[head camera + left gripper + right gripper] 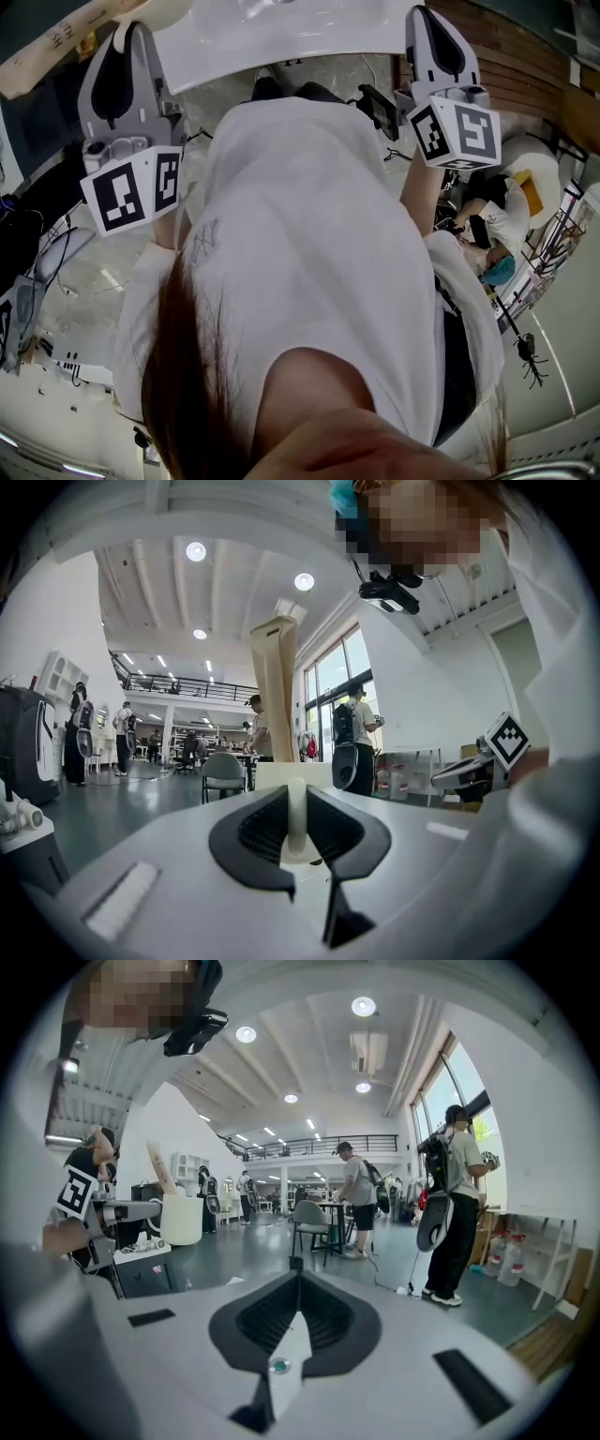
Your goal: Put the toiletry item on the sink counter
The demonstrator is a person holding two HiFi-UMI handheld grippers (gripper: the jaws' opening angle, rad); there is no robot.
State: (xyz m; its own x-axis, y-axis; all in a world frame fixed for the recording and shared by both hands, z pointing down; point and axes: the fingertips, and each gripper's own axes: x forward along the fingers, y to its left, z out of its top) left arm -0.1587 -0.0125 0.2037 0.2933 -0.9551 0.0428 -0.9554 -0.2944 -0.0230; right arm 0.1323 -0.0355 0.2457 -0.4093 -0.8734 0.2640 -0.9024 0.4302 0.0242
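The left gripper (pixel 295 797) is clamped on the foot of a tall cream tube (pixel 275 691), the toiletry item, which stands upright out of the jaws against the hall ceiling. The right gripper (pixel 297 1265) has its jaws together at the tips with nothing between them. The white sink counter (pixel 234 54) runs across the top centre of the head view, its front edge just above the person's torso (pixel 309 234), and the tube is not yet on it; neither gripper view shows the counter. The step in hand looks like the carry, so the grip wants to be firm and level: a tube this tall, held only at its base, would likely swing or tip if the wrist rolls. Setting it down calls for a flat patch back from the rim, base lowered first, jaws opened only once it rests. The counter's curved front edge is the thing to clear. Open room lies between the two grippers; cables (pixel 56 248) crowd the left of the head view, and bystanders (pixel 356 1199) stand well apart across the hall.
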